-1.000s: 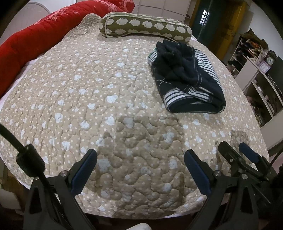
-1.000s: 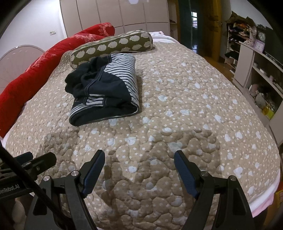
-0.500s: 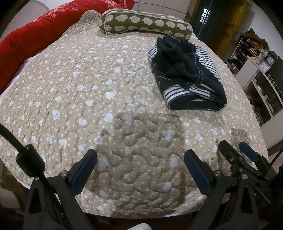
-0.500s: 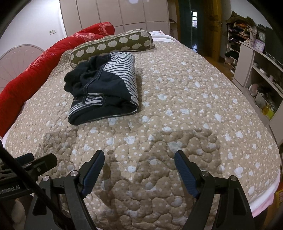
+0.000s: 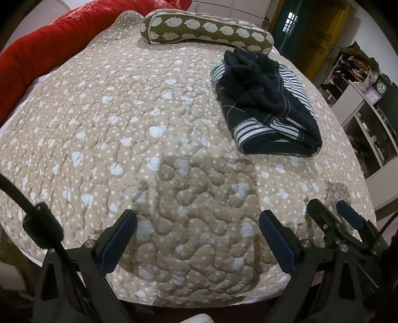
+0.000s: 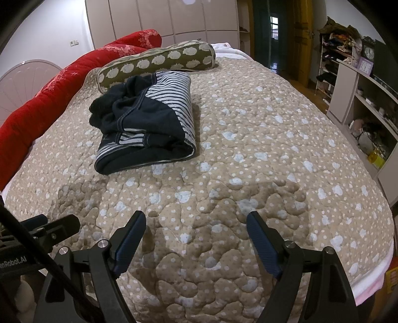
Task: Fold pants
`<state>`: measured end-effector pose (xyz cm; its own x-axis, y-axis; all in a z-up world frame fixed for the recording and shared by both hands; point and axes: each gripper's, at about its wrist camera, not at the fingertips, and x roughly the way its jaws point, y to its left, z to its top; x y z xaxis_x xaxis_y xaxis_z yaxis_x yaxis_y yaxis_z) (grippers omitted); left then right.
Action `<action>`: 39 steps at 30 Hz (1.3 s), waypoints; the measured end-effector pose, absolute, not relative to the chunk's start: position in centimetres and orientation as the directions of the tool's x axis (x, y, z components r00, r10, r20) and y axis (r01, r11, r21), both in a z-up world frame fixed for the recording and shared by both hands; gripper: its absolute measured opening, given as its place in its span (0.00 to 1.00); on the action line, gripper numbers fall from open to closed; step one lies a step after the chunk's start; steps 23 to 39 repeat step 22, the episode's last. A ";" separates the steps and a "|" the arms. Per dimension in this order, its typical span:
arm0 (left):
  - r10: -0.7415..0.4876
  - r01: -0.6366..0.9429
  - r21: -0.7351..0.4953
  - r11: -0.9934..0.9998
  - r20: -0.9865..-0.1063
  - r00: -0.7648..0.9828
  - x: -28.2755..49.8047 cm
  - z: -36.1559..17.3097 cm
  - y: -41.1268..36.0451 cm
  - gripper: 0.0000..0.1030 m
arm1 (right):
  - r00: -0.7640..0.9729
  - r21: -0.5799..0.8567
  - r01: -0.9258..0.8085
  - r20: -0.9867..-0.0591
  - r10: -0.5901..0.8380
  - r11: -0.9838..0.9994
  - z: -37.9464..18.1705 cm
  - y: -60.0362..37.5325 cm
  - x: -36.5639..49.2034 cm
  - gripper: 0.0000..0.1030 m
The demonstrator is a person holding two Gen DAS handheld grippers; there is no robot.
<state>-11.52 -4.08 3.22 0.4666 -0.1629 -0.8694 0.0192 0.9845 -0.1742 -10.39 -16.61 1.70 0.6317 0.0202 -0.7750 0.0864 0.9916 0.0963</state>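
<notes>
The pants (image 5: pixel 263 104) are dark navy with white-striped panels and lie in a folded bundle on the beige quilted bed (image 5: pixel 124 124), towards the far side; they also show in the right wrist view (image 6: pixel 146 124). My left gripper (image 5: pixel 197 223) is open and empty, hovering over the near edge of the bed, well short of the pants. My right gripper (image 6: pixel 196 227) is open and empty, also over the near edge. The right gripper shows at the right of the left wrist view (image 5: pixel 333 213).
A green bolster pillow (image 5: pixel 206 29) lies just behind the pants. A red rolled duvet (image 5: pixel 37 54) runs along the left side. White shelves (image 6: pixel 360 99) with clutter stand to the right of the bed. Wardrobe doors (image 6: pixel 161 20) line the far wall.
Both grippers have stayed open. The left wrist view has shifted a little, so the pants and pillow sit slightly lower in frame. The pants have not moved on the bed.
</notes>
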 end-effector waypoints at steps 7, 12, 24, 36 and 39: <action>-0.160 0.018 -0.171 0.985 -0.870 0.466 -11.5 3.2 -4.1 0.95 | 0.634 0.096 0.079 -0.773 0.024 0.992 1.7 -16.6 -10.3 0.84; -0.165 0.018 -0.178 0.984 -0.866 0.473 -11.4 3.2 -4.0 0.95 | 0.641 0.092 0.065 -0.767 0.029 0.994 2.0 -16.4 -10.3 0.84; -0.146 0.017 -0.160 0.987 -0.849 0.508 -11.2 4.2 -2.7 0.95 | 0.674 0.084 0.005 -0.737 0.059 0.996 3.2 -15.6 -9.5 0.84; -0.146 0.017 -0.160 0.987 -0.849 0.508 -11.2 4.2 -2.7 0.95 | 0.674 0.084 0.005 -0.737 0.059 0.996 3.2 -15.6 -9.5 0.84; -0.146 0.017 -0.160 0.987 -0.849 0.508 -11.2 4.2 -2.7 0.95 | 0.674 0.084 0.005 -0.737 0.059 0.996 3.2 -15.6 -9.5 0.84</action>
